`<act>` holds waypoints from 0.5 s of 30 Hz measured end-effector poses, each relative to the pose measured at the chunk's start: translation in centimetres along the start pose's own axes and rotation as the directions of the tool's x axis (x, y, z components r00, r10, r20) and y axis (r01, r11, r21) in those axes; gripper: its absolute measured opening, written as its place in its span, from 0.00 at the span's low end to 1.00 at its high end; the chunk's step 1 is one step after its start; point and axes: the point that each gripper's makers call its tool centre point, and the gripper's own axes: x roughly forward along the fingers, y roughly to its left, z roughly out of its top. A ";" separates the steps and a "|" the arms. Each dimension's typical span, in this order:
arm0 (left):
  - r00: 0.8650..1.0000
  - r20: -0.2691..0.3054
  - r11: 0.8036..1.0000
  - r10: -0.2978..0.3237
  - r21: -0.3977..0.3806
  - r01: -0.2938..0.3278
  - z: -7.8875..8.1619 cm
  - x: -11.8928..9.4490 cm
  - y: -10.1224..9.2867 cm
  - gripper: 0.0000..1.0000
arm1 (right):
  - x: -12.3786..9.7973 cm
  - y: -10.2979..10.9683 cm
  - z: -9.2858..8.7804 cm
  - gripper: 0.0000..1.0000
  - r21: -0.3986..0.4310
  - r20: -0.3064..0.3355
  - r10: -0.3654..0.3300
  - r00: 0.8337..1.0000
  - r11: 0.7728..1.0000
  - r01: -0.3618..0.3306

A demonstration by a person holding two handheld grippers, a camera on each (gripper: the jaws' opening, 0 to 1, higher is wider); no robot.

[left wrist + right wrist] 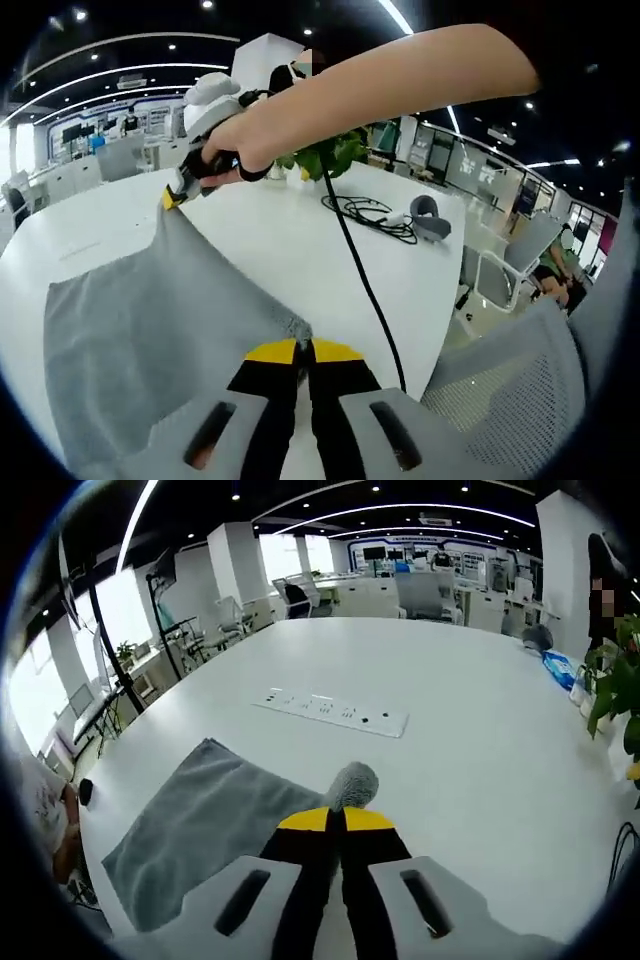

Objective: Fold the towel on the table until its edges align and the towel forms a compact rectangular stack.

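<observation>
gripping towel (150, 330) corners, both hand-held grippers

Counted: one towel (150, 340), two grippers (303, 352) (335, 820), one plant (330, 155), one cable (372, 215), one power strip (330, 711)

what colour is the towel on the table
Plain grey, no pattern. The towel shows best in the right gripper view, lying on the white table.
</observation>
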 end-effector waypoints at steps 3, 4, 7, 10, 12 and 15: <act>1.000 0.027 1.000 0.002 -0.023 -0.001 0.6 -0.7 0.4 0.03 | 0.2 0.4 0.6 0.00 -0.010 0.006 0.003 1.000 1.000 -0.003; 0.999 0.039 0.999 0.008 -0.032 -0.006 0.8 -1.0 0.6 0.03 | 0.2 0.5 0.7 0.00 -0.014 0.008 0.004 1.000 1.000 -0.004; 0.997 0.078 0.997 0.014 -0.077 -0.008 1.4 -1.8 0.9 0.03 | -0.1 1.8 1.5 0.00 -0.040 0.006 0.008 1.000 0.999 -0.008; 0.994 0.107 0.993 0.021 -0.117 -0.008 1.1 -2.6 2.0 0.03 | -0.3 2.5 2.2 0.00 -0.045 0.012 0.012 1.000 0.999 -0.011; 0.993 0.117 0.992 0.025 -0.129 -0.010 1.0 -3.1 2.7 0.03 | -0.2 3.1 2.5 0.00 -0.044 0.017 0.018 1.000 0.999 -0.017; 0.994 0.111 0.991 0.023 -0.134 -0.008 0.7 -3.5 3.3 0.03 | 0.2 3.6 2.7 0.00 -0.059 0.013 0.024 1.000 0.998 -0.024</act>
